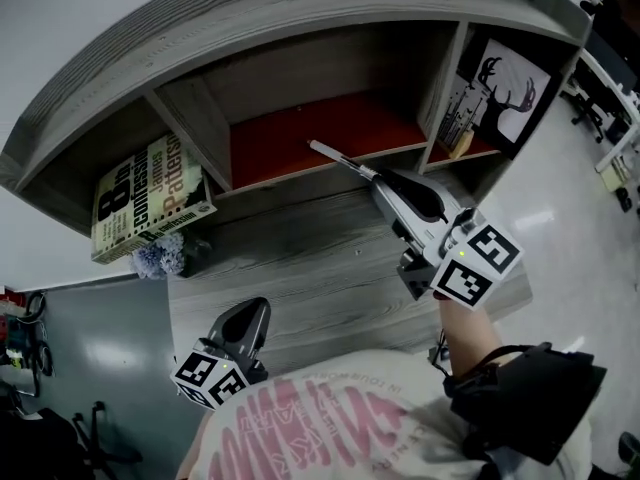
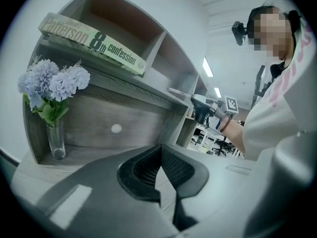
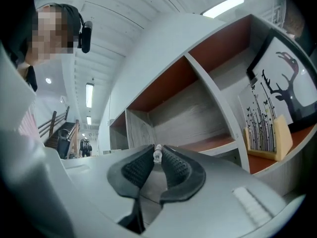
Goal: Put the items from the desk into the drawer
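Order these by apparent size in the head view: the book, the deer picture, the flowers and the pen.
1. book, only slightly ahead
2. deer picture
3. flowers
4. pen: longer than the flowers, but far thinner

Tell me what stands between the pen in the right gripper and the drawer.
The right gripper holds the pen up by the red-floored shelf. The only drawer-like thing is the knobbed front below the shelves; it looks shut, so its own front bars the way. The flower vase stands before one end.
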Action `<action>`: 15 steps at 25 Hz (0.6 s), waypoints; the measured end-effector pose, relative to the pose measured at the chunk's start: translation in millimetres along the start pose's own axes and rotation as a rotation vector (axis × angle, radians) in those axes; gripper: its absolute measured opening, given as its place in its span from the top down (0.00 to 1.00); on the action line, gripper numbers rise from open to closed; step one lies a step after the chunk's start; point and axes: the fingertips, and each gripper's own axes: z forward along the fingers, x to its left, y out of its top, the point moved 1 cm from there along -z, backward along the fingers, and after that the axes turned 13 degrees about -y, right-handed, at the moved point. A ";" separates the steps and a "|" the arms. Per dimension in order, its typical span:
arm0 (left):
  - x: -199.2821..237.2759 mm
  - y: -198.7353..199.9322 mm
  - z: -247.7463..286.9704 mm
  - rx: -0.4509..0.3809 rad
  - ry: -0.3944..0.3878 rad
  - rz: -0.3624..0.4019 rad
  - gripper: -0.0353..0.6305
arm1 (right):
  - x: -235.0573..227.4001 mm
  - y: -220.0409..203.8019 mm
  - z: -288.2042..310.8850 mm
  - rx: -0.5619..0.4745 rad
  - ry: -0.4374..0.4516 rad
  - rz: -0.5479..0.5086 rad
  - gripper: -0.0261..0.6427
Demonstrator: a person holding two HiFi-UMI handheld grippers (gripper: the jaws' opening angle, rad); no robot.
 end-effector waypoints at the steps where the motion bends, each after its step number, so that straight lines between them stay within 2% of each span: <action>1: -1.9 0.5 -1.7 -0.003 -0.006 0.005 0.92 | 3.2 1.5 -4.0 -0.004 0.002 -0.004 0.89; 6: -9.6 2.6 -5.5 -0.014 -0.057 0.044 0.92 | 19.9 9.9 -27.8 -0.025 -0.008 -0.045 0.89; 11: -27.7 2.8 -10.0 -0.021 -0.128 0.074 0.92 | 45.3 5.8 -53.4 -0.009 -0.043 -0.142 0.89; 15: -41.6 -1.4 -26.8 -0.006 -0.167 0.085 0.92 | 69.2 -4.4 -76.1 0.010 -0.061 -0.138 0.89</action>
